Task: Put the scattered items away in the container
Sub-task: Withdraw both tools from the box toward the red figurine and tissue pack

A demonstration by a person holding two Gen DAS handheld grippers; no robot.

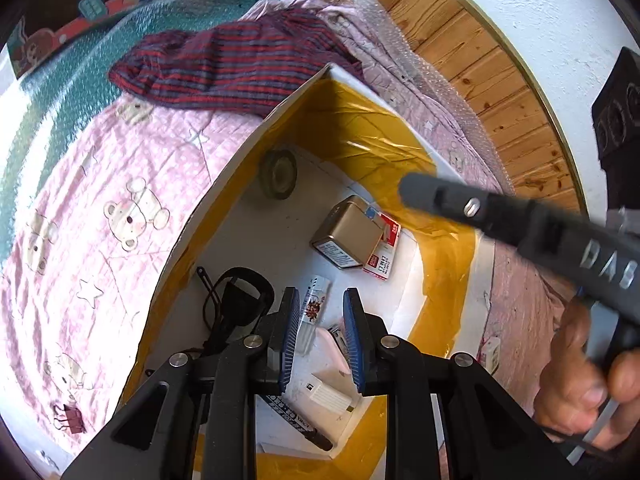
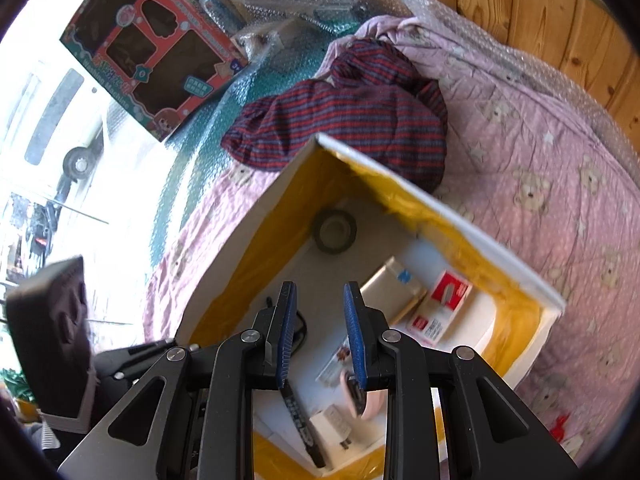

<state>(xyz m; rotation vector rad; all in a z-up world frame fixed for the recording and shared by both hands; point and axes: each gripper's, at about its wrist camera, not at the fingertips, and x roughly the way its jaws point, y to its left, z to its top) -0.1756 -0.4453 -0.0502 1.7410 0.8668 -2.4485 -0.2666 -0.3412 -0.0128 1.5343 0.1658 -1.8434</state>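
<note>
A white box (image 1: pixel 240 160) lined with yellow tape sits on a pink bear quilt. In it lie a tape roll (image 1: pixel 279 174), a gold tin (image 1: pixel 347 234), a red staples box (image 1: pixel 383 254), a white patterned tube (image 1: pixel 314 310), a black cable (image 1: pixel 234 302), a marker (image 1: pixel 298 420) and a white adapter (image 1: pixel 330 396). My left gripper (image 1: pixel 322 296) hangs open and empty over the box. My right gripper (image 2: pixel 320 288) is also open and empty above the box (image 2: pixel 440 200), over the marker (image 2: pixel 300 420) and a pink item (image 2: pixel 372 400). A dark red binder clip (image 1: pixel 70 418) lies on the quilt outside.
A red and blue striped garment (image 1: pixel 240 64) is heaped behind the box. A hand (image 1: pixel 580 380) holds the right tool (image 1: pixel 520 224) at the box's right side. A small white and red item (image 1: pixel 490 354) lies on the quilt there. A toy carton (image 2: pixel 152 52) and bubble wrap lie further back, by a wooden wall.
</note>
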